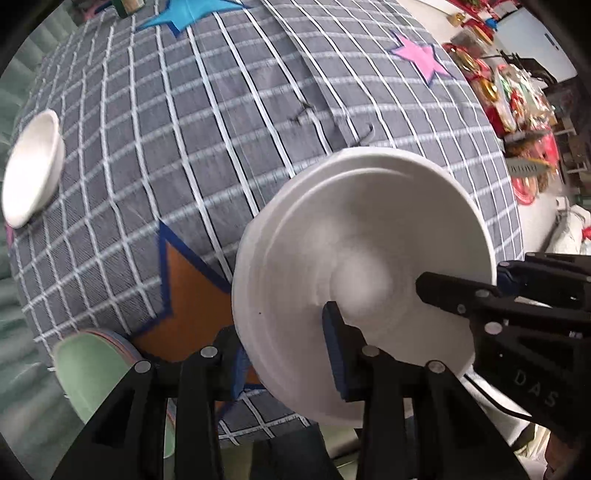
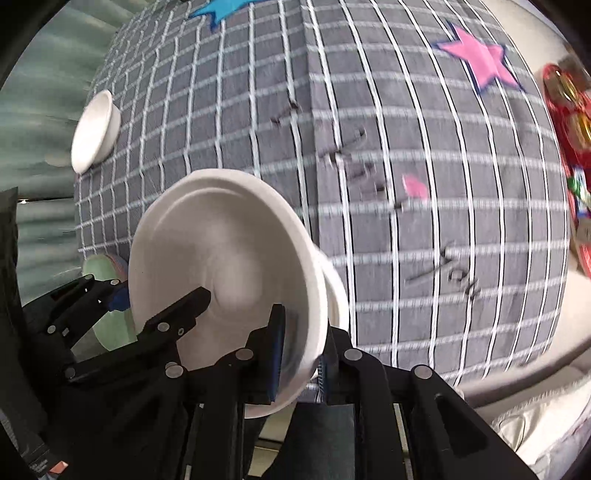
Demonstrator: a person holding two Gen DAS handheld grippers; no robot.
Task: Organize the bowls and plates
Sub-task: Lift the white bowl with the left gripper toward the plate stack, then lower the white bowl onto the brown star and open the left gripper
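Note:
A stack of white bowls (image 1: 354, 280) is held above the grey checked tablecloth (image 1: 221, 129), and both grippers grip it. My left gripper (image 1: 291, 354) is shut on the near left rim of the stack. My right gripper (image 2: 303, 354) is shut on the right rim of the same stack (image 2: 229, 269). The right gripper also shows at the right in the left wrist view (image 1: 480, 295). The left gripper shows at the left in the right wrist view (image 2: 122, 295). Another white bowl (image 1: 33, 166) stands alone at the far left of the table (image 2: 94, 129).
A pile of green and pastel plates (image 1: 92, 365) lies at the near left table edge, also in the right wrist view (image 2: 107, 306). Blue (image 1: 192, 14), pink (image 1: 421, 55) and orange (image 1: 188, 295) star patches mark the cloth. Red packages (image 1: 517, 110) clutter the floor to the right.

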